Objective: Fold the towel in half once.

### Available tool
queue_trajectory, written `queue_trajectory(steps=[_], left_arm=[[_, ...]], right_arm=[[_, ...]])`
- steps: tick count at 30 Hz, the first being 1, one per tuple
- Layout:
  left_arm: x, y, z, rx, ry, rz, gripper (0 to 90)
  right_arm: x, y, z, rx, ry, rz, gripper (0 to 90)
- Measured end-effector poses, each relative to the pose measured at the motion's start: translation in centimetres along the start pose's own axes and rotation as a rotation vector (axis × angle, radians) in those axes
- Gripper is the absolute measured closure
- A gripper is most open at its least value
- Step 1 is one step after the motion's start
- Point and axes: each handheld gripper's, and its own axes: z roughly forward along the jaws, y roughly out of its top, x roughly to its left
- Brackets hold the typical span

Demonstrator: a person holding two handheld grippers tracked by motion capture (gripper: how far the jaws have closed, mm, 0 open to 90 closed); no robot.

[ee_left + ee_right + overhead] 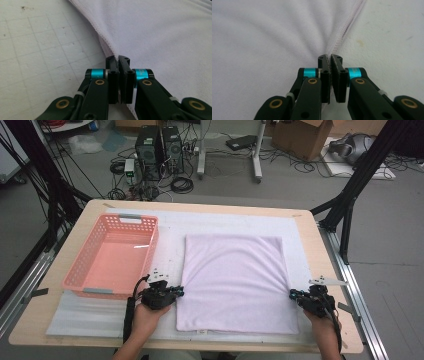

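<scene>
A pale lilac towel [232, 282] lies spread flat on the white mat in the middle of the table. My left gripper [179, 291] is at the towel's left edge, and in the left gripper view its jaws [118, 58] are shut on the hemmed edge of the towel [155, 37], which bunches into the pads. My right gripper [292, 294] is at the right edge. In the right gripper view its jaws [330, 56] are pinched on the stitched hem of the towel [274, 45], and folds fan out from the grip.
A pink plastic basket [75, 270] stands empty at the left of the table, just beyond my left hand. The white mat [230, 222] covers most of the wooden tabletop. Beyond the table are computers, cables, a cardboard box and black frame legs.
</scene>
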Motion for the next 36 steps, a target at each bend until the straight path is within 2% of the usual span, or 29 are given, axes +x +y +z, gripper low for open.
queue_trajectory(steps=[2, 4, 7, 11, 15, 19, 21, 23, 29, 31, 36], left_arm=[[0.2, 0.2, 0.2, -0.005, -0.004, -0.005, 70.8], [0.3, 0.5, 0.3, -0.040, -0.012, 0.001, 55.9], [0.5, 1.1, 0.4, -0.081, -0.030, 0.014, 46.6], [0.6, 1.5, 0.3, -0.124, -0.051, 0.042, 38.9], [0.8, 1.7, 0.0, -0.163, -0.071, 0.058, 36.9], [0.8, 1.8, -0.2, -0.194, -0.089, 0.071, 29.3], [0.6, 1.9, -0.3, -0.196, -0.081, 0.080, 27.0], [0.6, 1.9, -0.3, -0.203, -0.091, 0.078, 22.8], [0.6, 1.9, -0.3, -0.198, -0.105, 0.094, 23.7], [0.7, 1.8, -0.3, -0.200, -0.107, 0.092, 26.7], [0.8, 1.9, -0.3, -0.208, -0.107, 0.085, 26.9]], right_arm=[[0.0, -0.1, -0.2, -0.028, 0.001, -0.003, 67.9], [0.0, -0.2, -0.5, -0.068, -0.006, -0.015, 57.5], [-0.1, -0.2, -0.9, -0.127, -0.006, -0.045, 47.3], [0.1, 0.0, -1.4, -0.200, 0.010, -0.094, 38.7], [0.3, 0.2, -1.7, -0.245, 0.014, -0.131, 30.2], [0.5, 0.3, -1.9, -0.267, 0.014, -0.136, 24.8], [0.6, 0.4, -2.0, -0.277, 0.012, -0.145, 22.5], [0.7, 0.4, -2.2, -0.286, 0.005, -0.149, 20.8], [0.7, 0.4, -2.3, -0.295, 0.017, -0.148, 20.8], [0.7, 0.4, -2.2, -0.296, 0.020, -0.158, 20.8], [0.8, 0.5, -2.1, -0.291, 0.028, -0.156, 20.8]])
